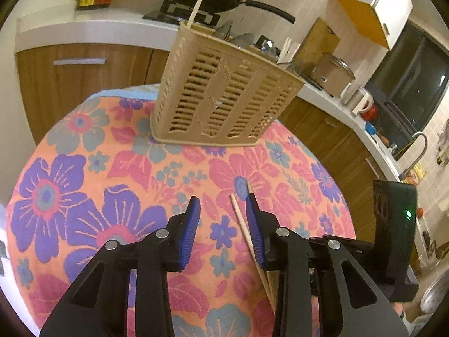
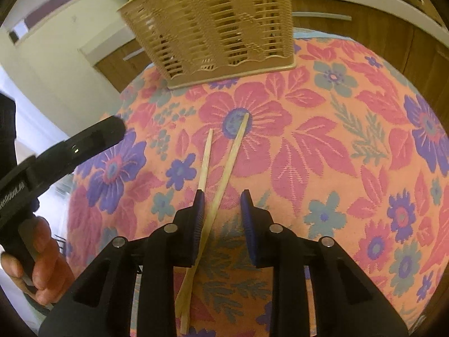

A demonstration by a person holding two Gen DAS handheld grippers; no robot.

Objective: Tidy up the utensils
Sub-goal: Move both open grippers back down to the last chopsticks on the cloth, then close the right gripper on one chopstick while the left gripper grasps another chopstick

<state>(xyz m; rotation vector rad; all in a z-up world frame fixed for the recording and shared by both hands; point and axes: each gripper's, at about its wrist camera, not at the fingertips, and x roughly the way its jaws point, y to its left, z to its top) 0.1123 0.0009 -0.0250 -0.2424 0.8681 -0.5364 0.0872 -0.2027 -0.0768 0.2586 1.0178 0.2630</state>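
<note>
1. Chopsticks (image 2: 221, 168), two wooden ones, lie on the flowered cloth (image 2: 336, 140), crossing near their lower ends and spreading apart toward the basket.
2. Beige slotted utensil basket (image 1: 224, 98) stands upright on the far part of the cloth, with one chopstick (image 1: 197, 5) already sticking out of it.
3. Right gripper (image 2: 221, 196) is partly open; one chopstick passes between its blue pads, beside the left pad, not pinched.
4. Left gripper (image 1: 223, 202) is also partly open, and a chopstick lies just beside its right pad, not gripped.
</note>
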